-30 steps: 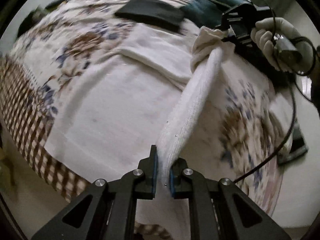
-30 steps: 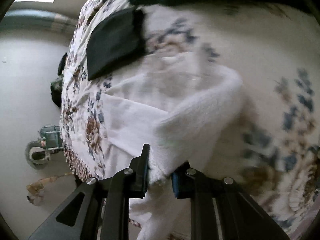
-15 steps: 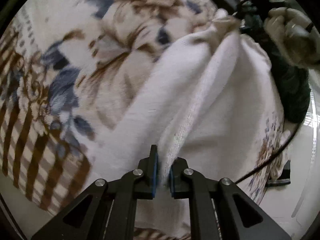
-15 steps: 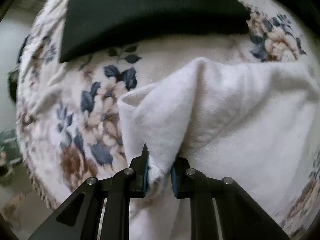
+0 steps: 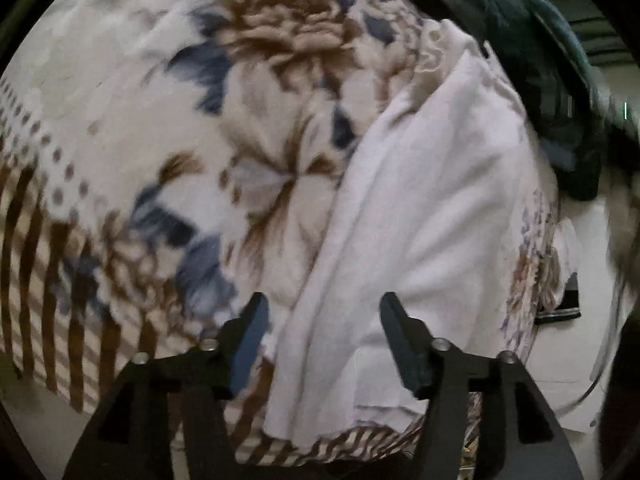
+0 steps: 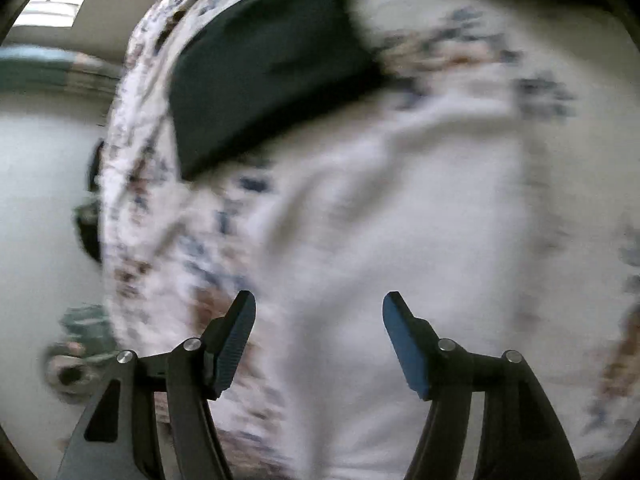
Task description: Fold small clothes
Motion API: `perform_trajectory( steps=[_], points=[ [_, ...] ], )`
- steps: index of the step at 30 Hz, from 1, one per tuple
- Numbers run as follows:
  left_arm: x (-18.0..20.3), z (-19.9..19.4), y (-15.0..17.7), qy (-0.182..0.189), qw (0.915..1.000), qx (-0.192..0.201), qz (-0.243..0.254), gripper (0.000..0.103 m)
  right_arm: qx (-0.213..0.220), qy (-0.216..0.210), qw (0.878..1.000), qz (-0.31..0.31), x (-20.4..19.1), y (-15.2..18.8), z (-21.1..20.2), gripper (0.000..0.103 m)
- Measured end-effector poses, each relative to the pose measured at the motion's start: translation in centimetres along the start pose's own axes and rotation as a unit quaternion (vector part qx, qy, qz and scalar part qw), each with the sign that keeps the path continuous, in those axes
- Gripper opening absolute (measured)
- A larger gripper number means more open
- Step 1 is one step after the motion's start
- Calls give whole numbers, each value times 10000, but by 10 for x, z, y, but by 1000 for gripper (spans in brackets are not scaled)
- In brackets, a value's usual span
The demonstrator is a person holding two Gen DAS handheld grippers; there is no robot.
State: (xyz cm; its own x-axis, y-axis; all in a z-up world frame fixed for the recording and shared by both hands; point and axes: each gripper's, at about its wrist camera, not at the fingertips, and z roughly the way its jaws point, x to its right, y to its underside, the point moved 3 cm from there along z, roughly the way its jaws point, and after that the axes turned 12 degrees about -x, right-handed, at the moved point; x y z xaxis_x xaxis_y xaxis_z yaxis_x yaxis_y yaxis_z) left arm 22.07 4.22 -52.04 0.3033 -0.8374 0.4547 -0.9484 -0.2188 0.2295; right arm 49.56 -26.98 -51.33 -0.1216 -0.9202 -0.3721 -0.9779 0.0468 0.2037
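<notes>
A white fleecy garment (image 5: 432, 208) lies folded over on the floral blanket (image 5: 192, 128). It also shows in the right wrist view (image 6: 400, 216), blurred. My left gripper (image 5: 324, 312) is open and empty, just above the garment's near edge. My right gripper (image 6: 318, 312) is open and empty above the white garment. Both pairs of jaws stand wide apart.
A folded black garment (image 6: 264, 80) lies on the blanket beyond the white one. A dark teal garment (image 5: 560, 80) is heaped at the far right. The blanket's brown striped border (image 5: 48, 288) hangs at the bed's edge, with pale floor (image 6: 40, 180) beyond.
Both grippers have opened and let go of the white garment, which now lies on the blanket. Both have drawn back a little.
</notes>
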Motion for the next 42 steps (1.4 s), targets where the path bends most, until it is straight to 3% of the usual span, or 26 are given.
perform_trajectory(
  steps=[3, 5, 7, 8, 9, 10, 11, 12, 14, 15, 18, 22, 23, 25, 28, 31, 32, 33, 35, 36, 37, 39, 40, 42],
  points=[
    [4, 21, -2, -209, 9993, -279, 132, 59, -435, 277, 9984, 253, 51, 64, 18, 68],
    [12, 42, 4, -536, 9965, -564, 295, 59, -817, 332, 9951, 447, 77, 112, 39, 68],
    [15, 55, 12, -895, 9927, -664, 459, 59, -1206, 181, 9899, 719, 100, 164, 66, 68],
    [15, 59, 17, -1105, 9903, -648, 532, 53, -1400, 72, 9866, 831, 108, 189, 82, 68],
    [11, 63, 23, -1227, 9893, -574, 538, 40, -1577, 4, 9833, 905, 114, 210, 98, 68],
    [9, 64, 25, -1196, 9898, -573, 515, 14, -1774, -37, 9789, 1017, 122, 233, 114, 68],
    [4, 64, 28, -1097, 9915, -520, 464, 13, -1875, -92, 9759, 1109, 128, 250, 125, 68],
    [2, 60, 30, -1059, 9924, -408, 475, 12, -1913, -227, 9734, 1244, 131, 265, 136, 65],
    [-3, 55, 33, -994, 9930, -345, 529, 10, -1807, -379, 9732, 1369, 134, 286, 148, 27],
    [-5, 54, 32, -924, 9937, -348, 522, 10, -1660, -296, 9763, 1354, 136, 293, 149, 10],
    [-20, 53, 26, -854, 9942, -460, 474, 10, -1132, -20, 9836, 1407, 138, 308, 136, 9],
    [-18, 53, 22, -523, 9925, -797, 759, 16, -1068, -237, 9826, 1504, 142, 320, 129, 10],
    [-19, 53, 23, -405, 9916, -958, 763, 25, -1082, -432, 9797, 1631, 145, 322, 124, 13],
    [-18, 55, 25, -213, 9909, -1106, 742, 29, -1019, -751, 9720, 1980, 154, 326, 115, 25],
    [-22, 60, 30, -144, 9891, -1262, 748, 30, -921, -1414, 9481, 2697, 156, 344, 107, 30],
    [-25, 72, 36, -105, 9880, -1377, 688, 30, -1070, -2149, 9132, 3292, 160, 361, 121, 30],
    [-24, 73, 36, -105, 9889, -1298, 720, 29, -1111, -2211, 9080, 3381, 161, 362, 129, 33],
    [-22, 72, 37, -137, 9897, -1217, 747, 29, -1130, -2206, 9028, 3515, 162, 362, 140, 42],
    [-21, 69, 37, -226, 9911, -1011, 833, 13, -1071, -2281, 8829, 3962, 170, 366, 156, 46],
    [-14, 70, 38, -263, 9912, -958, 870, 13, -976, -2418, 8683, 4220, 175, 370, 162, 46],
    [-11, 69, 39, -314, 9915, -889, 902, 12, -861, -2458, 8604, 4379, 180, 374, 163, 38],
    [-8, 63, 44, -358, 9915, -783, 972, 11, -589, -2401, 8498, 4655, 184, 387, 157, 5],
    [-8, 59, 47, -412, 9911, -744, 1020, 11, -514, -2338, 8524, 4648, 182, 392, 152, 5],
    [-5, 50, 54, -433, 9905, -680, 1112, 10, -501, -1979, 8702, 4484, 176, 403, 137, 4]
  ],
)
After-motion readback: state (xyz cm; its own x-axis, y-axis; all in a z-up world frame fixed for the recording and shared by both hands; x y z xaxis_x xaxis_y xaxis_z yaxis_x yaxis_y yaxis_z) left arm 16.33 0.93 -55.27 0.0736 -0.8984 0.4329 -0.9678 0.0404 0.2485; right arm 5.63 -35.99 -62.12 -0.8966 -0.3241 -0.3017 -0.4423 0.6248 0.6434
